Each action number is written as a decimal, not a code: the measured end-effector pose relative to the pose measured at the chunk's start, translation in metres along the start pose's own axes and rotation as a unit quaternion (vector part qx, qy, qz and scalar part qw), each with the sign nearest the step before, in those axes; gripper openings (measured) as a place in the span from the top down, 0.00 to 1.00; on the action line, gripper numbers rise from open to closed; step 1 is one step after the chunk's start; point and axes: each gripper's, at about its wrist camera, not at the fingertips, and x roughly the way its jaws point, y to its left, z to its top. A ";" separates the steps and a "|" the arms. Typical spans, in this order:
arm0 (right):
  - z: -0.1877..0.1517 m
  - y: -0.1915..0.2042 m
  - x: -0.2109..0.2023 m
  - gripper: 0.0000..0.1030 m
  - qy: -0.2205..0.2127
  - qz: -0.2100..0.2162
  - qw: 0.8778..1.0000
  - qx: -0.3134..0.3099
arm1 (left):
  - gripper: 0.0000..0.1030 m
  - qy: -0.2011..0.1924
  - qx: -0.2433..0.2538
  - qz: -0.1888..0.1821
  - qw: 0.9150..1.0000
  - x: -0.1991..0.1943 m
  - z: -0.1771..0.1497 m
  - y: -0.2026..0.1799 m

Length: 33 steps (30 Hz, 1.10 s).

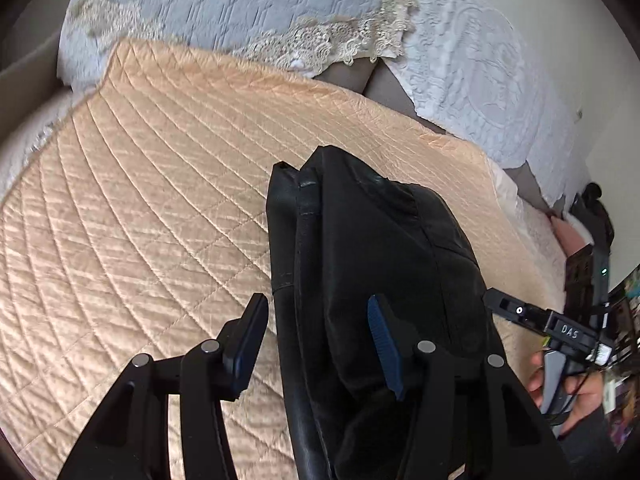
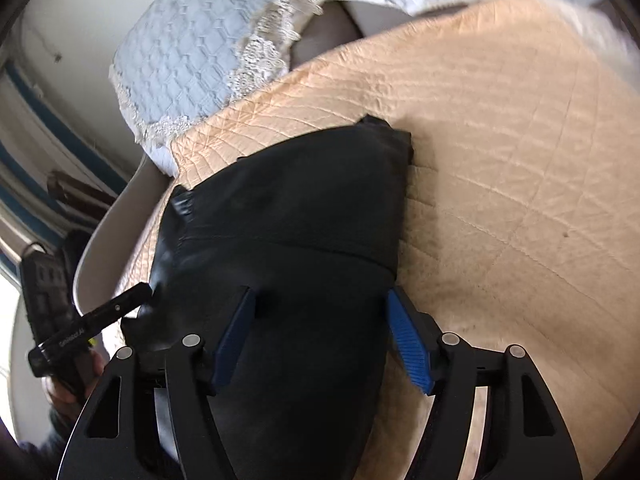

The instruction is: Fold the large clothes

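On the left, the left gripper (image 1: 316, 340) is seen with its jaws spread, one blue pad on bare quilt and the other over the black garment (image 1: 372, 280); nothing is pinched. The garment, dark and leather-like in sheen, is lain as a narrow, already doubled bundle on the peach quilted bedspread (image 1: 140, 208) of the bed, its far end pointing toward the lace-trimmed pillows (image 1: 240, 4). To the right, the right gripper (image 2: 322, 340) is held over the near end of the same bundle, jaws likewise spread, one pad above the cloth and the other just past its edge; whether the pads touch the fabric cannot be told.

The fold is judged partly done. Several risks are suggested. The material looks stiff and smooth, so a layer may be sprung open once released, or slipped from the pads if pinched shallowly. If only the top layer is caught, the bundle could be peeled apart. The satin bedspread may also be gathered by a low pinch, and the garment dragged askew.
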 end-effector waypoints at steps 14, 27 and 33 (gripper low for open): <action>-0.003 -0.004 0.007 0.25 0.049 0.072 0.996 0.012 | 0.35 0.041 -0.059 -0.098 0.993 0.027 -0.007 0.019; 0.001 -0.001 0.012 0.25 0.054 0.082 0.995 0.008 | 0.29 0.050 -0.042 -0.118 0.991 0.033 -0.001 0.016; 0.014 -0.001 0.033 0.29 0.060 0.051 0.997 0.023 | 0.35 0.051 -0.035 -0.084 0.995 0.047 0.011 0.008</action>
